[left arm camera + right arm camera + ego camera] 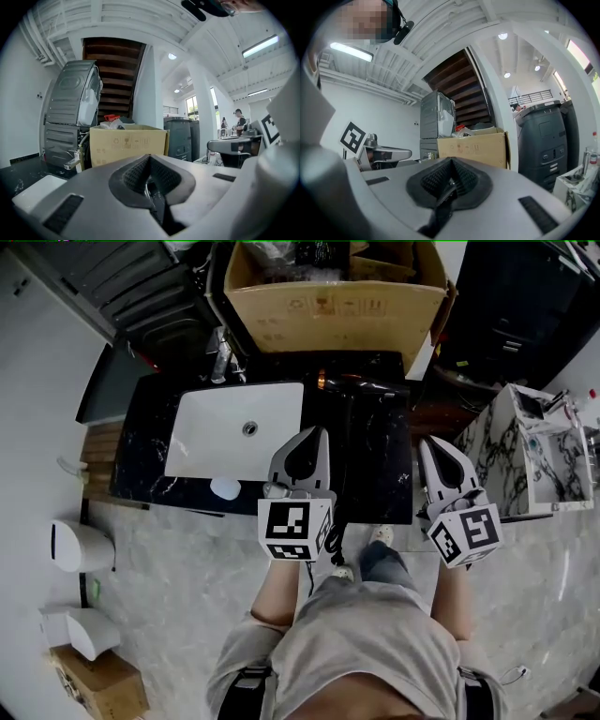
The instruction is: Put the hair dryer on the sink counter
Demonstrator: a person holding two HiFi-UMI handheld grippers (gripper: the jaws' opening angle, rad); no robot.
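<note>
Fingers (133, 176) of left gripper (312, 439) and right gripper (433, 448) are clenched on nothing, held side by side at the counter (375, 456) right of the sink (234, 427), seemingly idle, dryer unseen.

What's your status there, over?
Left gripper shut, empty; right gripper shut, empty. Hair dryer not made out in any view. Counter ahead, box behind it; nothing seen in the way.
</note>
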